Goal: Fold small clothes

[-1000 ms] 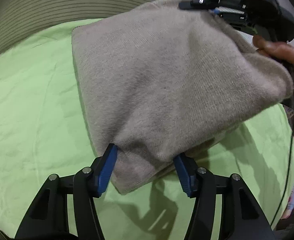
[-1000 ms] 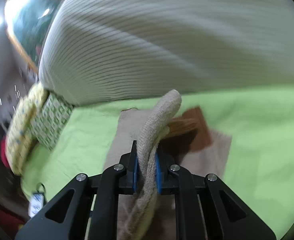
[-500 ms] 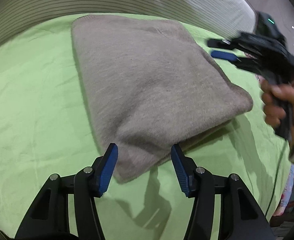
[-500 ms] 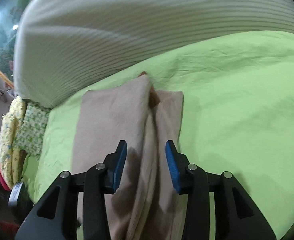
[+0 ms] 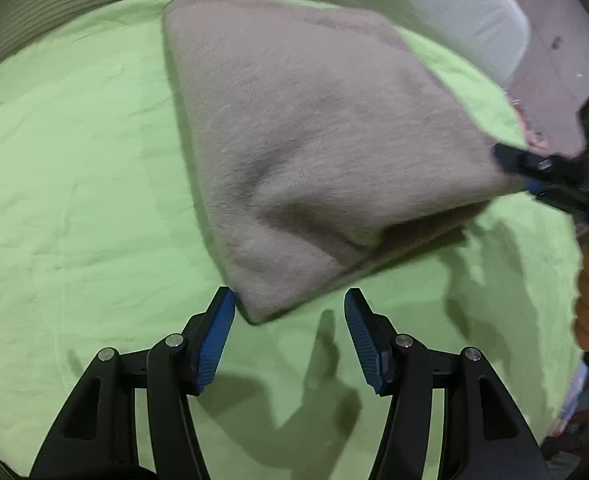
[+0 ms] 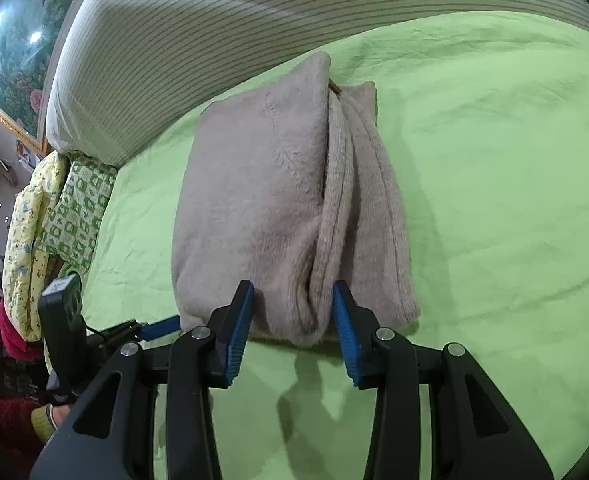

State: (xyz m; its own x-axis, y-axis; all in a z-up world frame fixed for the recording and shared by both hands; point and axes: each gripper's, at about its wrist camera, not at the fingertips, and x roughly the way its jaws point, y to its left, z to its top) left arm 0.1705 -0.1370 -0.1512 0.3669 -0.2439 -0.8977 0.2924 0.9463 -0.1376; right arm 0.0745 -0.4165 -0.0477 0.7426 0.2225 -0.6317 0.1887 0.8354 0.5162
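— Sweater (image 6: pixel 290 200)?
— Folded on your green sheet (image 6: pixel 494 160), near the striped pillow (image 6: pixel 254 20).
— Grippers?
— Left gripper (image 5: pixel 290 340) gapes, empty. Your right gripper (image 6: pixel 292 320) straddles a fold, pads apart, just opened.

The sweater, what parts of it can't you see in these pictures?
- Its inside layers: in both views the folded sweater covers them; only a brown sliver peeks out, too small to identify.
- Its right corner: in the left wrist view, the right hand-held gripper is blurred there, so contact is unclear.
- Its underside: hidden against the green sheet.
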